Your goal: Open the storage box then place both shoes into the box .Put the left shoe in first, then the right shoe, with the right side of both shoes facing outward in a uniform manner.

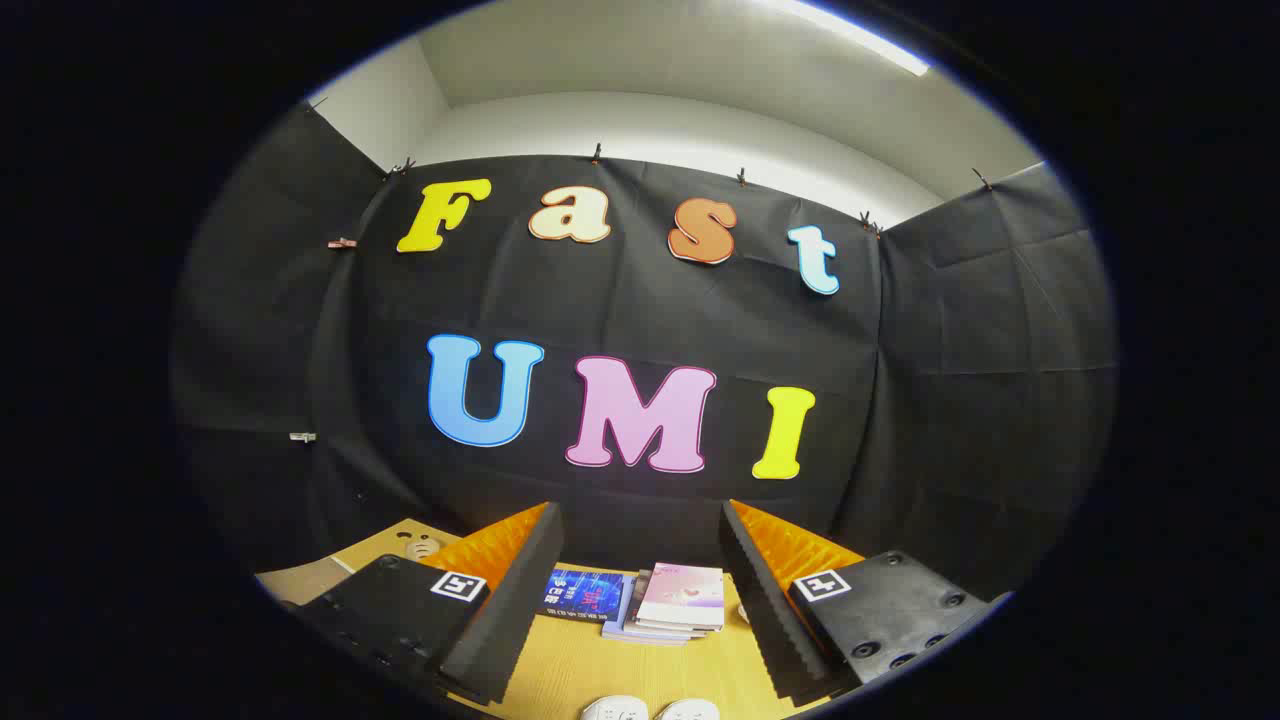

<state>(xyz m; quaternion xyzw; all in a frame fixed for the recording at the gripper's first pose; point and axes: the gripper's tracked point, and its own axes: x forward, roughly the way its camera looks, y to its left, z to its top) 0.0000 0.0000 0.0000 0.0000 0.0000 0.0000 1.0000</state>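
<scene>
My gripper (640, 600) is held up over a wooden table (560, 665), its two black ridged fingers (510, 600) spread wide apart with nothing between them. Low between the fingers, close to me, the tops of two white shoes (650, 710) peek into view side by side. The rest of each shoe is cut off, so I cannot tell left from right.
Beyond the fingers, against the black cloth wall, a small stack of books (670, 603) lies on the table with a dark blue book (583, 594) beside it. A small pale object (420, 547) sits on the table past the left finger.
</scene>
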